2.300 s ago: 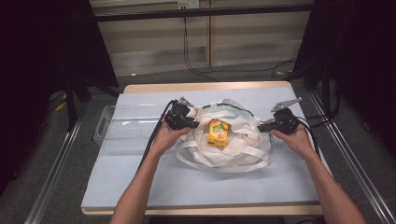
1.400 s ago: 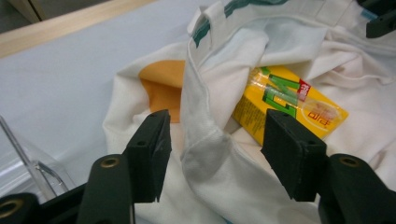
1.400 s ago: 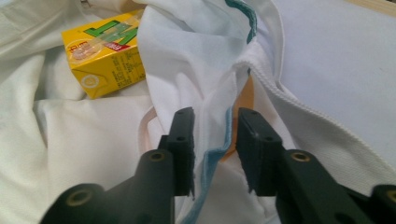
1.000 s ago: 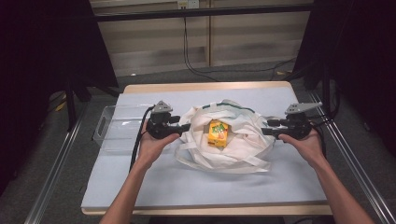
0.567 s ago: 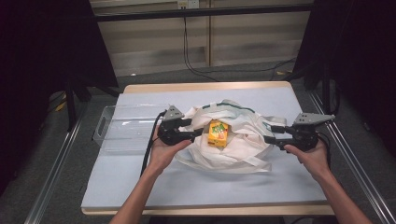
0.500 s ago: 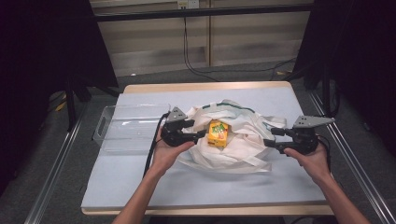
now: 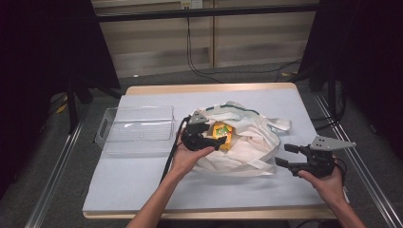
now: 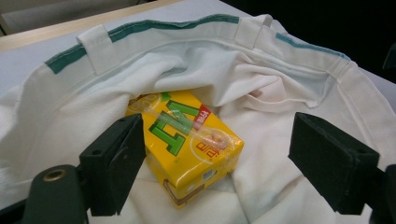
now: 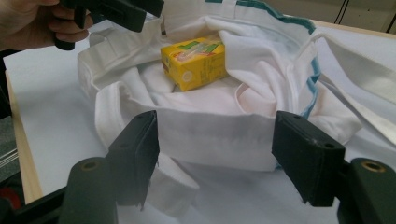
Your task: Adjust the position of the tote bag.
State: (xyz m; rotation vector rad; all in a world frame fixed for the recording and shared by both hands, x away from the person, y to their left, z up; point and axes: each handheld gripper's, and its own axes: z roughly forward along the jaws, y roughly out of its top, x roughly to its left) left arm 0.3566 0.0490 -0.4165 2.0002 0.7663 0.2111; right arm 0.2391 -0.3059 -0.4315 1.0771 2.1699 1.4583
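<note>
1. High view: carton (image 7: pixel 221 136), yellow, lies in the mouth of the white tote bag (image 7: pixel 247 147) at the table's (image 7: pixel 142 180) middle; clear tray (image 7: pixel 135 129) sits by the left edge. Left gripper (image 7: pixel 219 143) is at the carton, right gripper (image 7: pixel 283 155) just off the bag's right side.
2. Left gripper view: jaws have just been opening, spread either side of carton (image 8: pixel 187 144), not pinching. Light, stiff box, slick film; take it across its 2 flat sides.
3. Right gripper view: jaws have just been opening, spread, holding nothing; bag hem (image 9: pixel 215 135) lies ahead between them, soft and floppy.

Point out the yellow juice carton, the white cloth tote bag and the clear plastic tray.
yellow juice carton (image 8: pixel 187 140), left gripper view, its top face.
white cloth tote bag (image 9: pixel 219 135), right gripper view, near rim.
clear plastic tray (image 7: pixel 135 124), high view, its floor.
</note>
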